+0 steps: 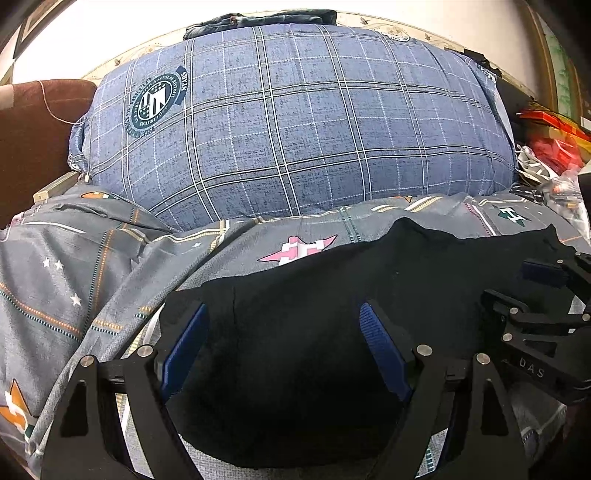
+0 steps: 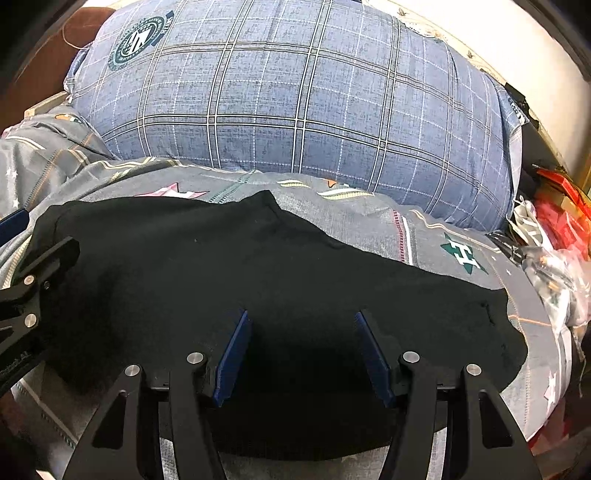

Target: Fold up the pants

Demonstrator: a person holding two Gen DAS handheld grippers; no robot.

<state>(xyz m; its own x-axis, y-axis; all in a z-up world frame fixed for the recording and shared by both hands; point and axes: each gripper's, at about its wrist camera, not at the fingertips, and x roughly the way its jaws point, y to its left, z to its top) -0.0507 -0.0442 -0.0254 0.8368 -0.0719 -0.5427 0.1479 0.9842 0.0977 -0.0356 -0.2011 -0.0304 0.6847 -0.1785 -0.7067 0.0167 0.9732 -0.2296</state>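
The black pants (image 1: 332,295) lie folded in a flat dark patch on the grey patterned bedsheet (image 1: 92,277); they also show in the right wrist view (image 2: 221,258). My left gripper (image 1: 284,314) is open just above the pants' left part, blue pads (image 1: 184,350) apart, holding nothing. My right gripper (image 2: 301,321) is open over the pants' near edge, blue pads (image 2: 234,354) apart, empty. The right gripper also shows at the right edge of the left wrist view (image 1: 535,295). The left gripper's fingers show at the left edge of the right wrist view (image 2: 33,273).
A big blue plaid pillow (image 1: 295,129) lies behind the pants. Red bags and clutter (image 1: 554,147) sit at the right of the bed. A brown headboard or chair (image 1: 33,140) stands at the left. Folded jeans (image 1: 258,20) lie beyond the pillow.
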